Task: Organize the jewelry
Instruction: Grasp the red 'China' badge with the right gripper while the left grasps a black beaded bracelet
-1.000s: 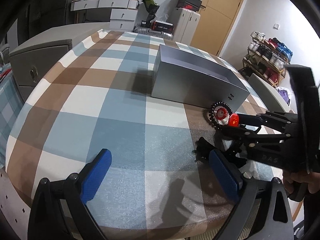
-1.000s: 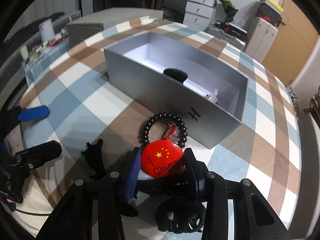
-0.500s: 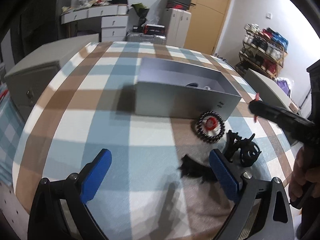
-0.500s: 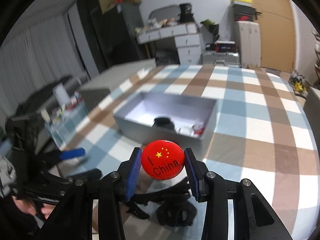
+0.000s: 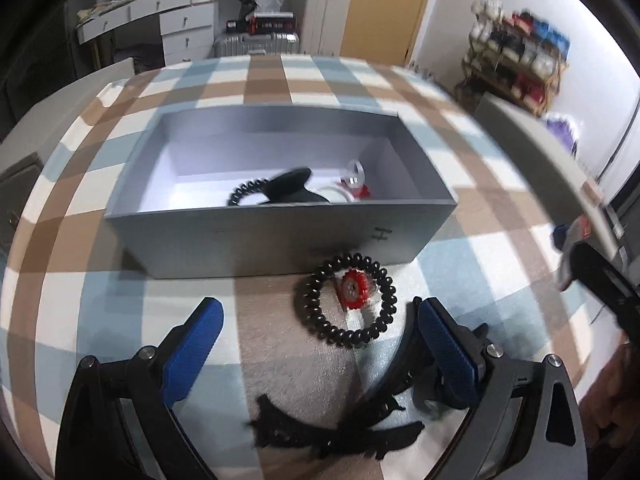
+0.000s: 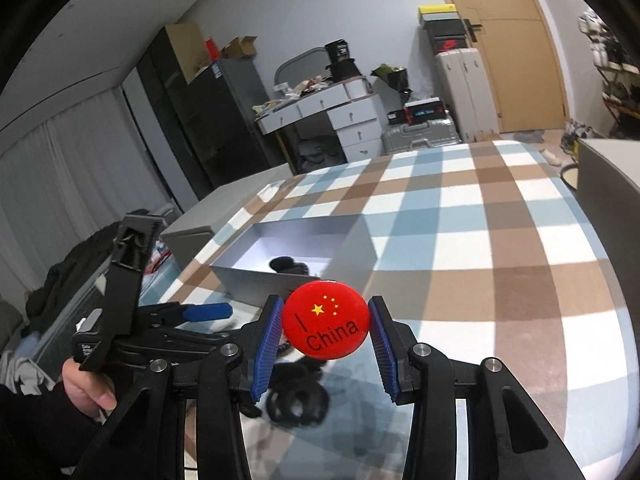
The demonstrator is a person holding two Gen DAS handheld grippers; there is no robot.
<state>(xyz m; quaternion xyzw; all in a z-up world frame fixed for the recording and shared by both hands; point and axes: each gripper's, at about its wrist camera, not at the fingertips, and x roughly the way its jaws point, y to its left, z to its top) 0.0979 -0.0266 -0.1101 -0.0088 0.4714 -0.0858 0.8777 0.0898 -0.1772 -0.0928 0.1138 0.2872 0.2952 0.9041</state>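
Right wrist view: your right tongs [image 6: 325, 334] are pinching the red badge [image 6: 325, 325] edge-on between both pads, face toward the camera, held above the counter [image 6: 520, 240]. The grey box [image 6: 320, 240] lies straight ahead and below, on the far side of the badge, open top up, long axis running away to the far left. Carry forward, then lower over the near wall; that looks like the next move. Left tongs [image 5: 316, 346] are spread with nothing between them, over the black coil band [image 5: 346, 298], which sits on the counter just beside the box's near wall. Right is the arm for the drop.
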